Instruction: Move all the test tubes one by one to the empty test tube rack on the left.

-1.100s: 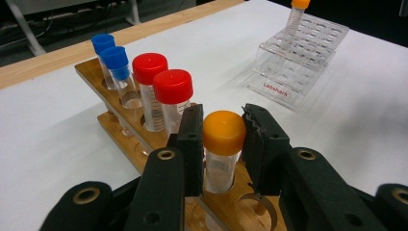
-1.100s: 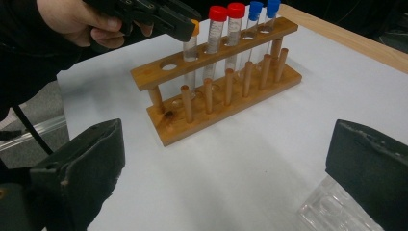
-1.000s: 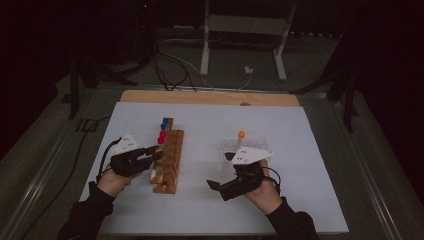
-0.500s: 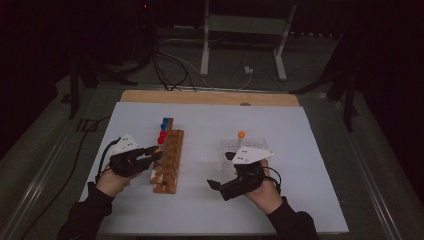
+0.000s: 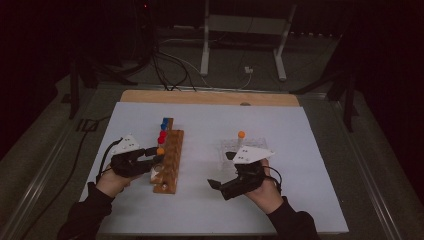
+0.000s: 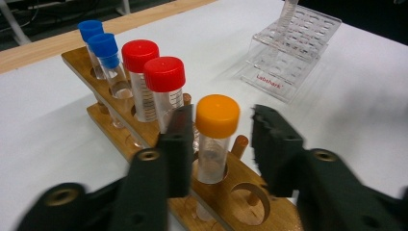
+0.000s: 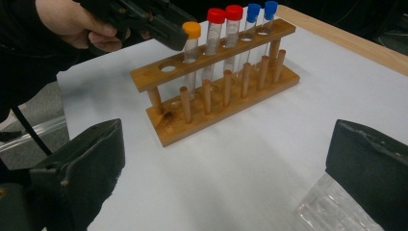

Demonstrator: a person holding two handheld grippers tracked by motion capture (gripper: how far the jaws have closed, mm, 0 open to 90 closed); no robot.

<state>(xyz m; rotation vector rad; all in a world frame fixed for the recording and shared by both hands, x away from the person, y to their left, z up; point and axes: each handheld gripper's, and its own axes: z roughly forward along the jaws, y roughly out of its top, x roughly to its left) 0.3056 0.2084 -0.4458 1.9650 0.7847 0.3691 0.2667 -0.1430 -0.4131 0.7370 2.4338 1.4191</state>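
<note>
A wooden tube rack stands left of centre on the white sheet. It holds two blue-capped tubes, two red-capped tubes and an orange-capped tube, all upright. My left gripper straddles the orange cap. Its jaws have just been opening, and a gap shows between the cap and the right-hand pad. From the high view the left gripper sits at the rack's left side. My right gripper hovers wide open over bare sheet, and its jaws hold nothing.
A clear plastic rack sits just beyond my right hand, with one orange-capped tube standing in it. The wooden rack's near hole is vacant. A wooden table edge runs along the back, with cables and stand legs behind it.
My left gripper's jaws stand wider around the orange-capped tube than before. Both hands have kept their places.
</note>
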